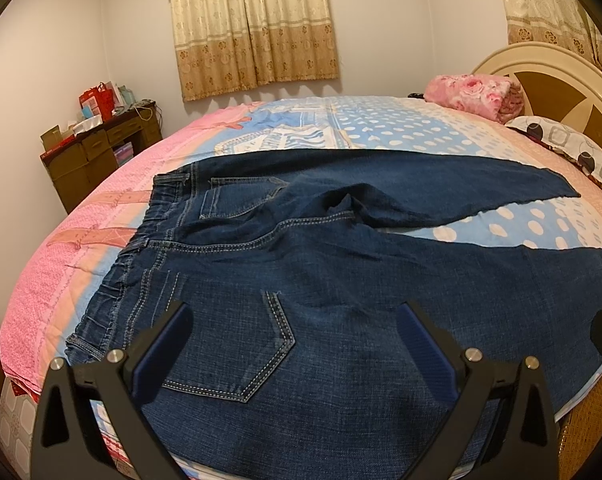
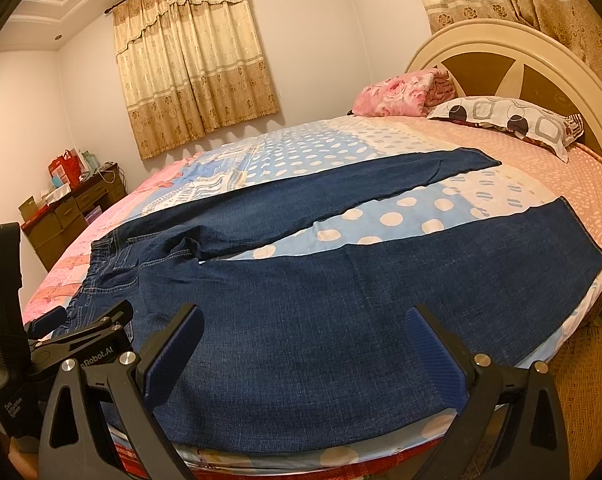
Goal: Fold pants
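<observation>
Dark blue denim pants (image 1: 341, 280) flat on patchwork-quilted bed (image 1: 101, 216), legs apart.
Left hand-held gripper (image 1: 293, 356) & right hand-held gripper (image 2: 305, 356) both wide open (nothing held), over pants.

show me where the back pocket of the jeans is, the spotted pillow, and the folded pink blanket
back pocket (image 1: 237, 356), left wrist view, on the denim inside the stitching.
spotted pillow (image 2: 513, 120), right wrist view, on its top face.
folded pink blanket (image 2: 393, 98), right wrist view, on its rose-printed front.
</observation>
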The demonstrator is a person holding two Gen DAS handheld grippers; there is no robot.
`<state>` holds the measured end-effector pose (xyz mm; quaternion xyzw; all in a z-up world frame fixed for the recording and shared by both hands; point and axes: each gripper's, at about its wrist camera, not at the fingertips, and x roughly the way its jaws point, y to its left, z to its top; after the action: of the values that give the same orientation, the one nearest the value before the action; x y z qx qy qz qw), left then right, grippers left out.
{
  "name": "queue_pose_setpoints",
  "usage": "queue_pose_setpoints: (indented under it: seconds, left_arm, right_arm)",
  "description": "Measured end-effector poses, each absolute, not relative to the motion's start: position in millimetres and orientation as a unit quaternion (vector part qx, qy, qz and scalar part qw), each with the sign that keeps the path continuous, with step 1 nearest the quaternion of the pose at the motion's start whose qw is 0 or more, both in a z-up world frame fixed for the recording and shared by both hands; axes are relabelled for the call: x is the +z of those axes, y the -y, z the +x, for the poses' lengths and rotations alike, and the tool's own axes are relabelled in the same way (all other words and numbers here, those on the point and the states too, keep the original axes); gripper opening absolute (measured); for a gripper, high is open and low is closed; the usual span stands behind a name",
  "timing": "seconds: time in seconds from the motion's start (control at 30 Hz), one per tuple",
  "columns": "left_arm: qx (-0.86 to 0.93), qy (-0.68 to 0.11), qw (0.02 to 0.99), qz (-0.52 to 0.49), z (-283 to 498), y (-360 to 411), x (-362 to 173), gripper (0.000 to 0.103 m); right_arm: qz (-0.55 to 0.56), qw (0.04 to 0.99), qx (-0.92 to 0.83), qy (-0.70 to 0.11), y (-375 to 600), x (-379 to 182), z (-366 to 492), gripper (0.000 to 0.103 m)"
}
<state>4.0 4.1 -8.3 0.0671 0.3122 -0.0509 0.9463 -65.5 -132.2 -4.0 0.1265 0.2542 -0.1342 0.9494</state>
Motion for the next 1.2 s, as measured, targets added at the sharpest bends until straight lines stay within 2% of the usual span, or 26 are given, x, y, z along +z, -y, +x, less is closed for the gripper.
queue_pose_setpoints:
  seconds: [1.2]
  left_arm:
    - [-0.042,-0.333,0.94,0.058,18,-20,-21,0.103]
  right_arm:
    - [0.137,0.946,-0.134,-0.262,140,-11,-57,0.101]
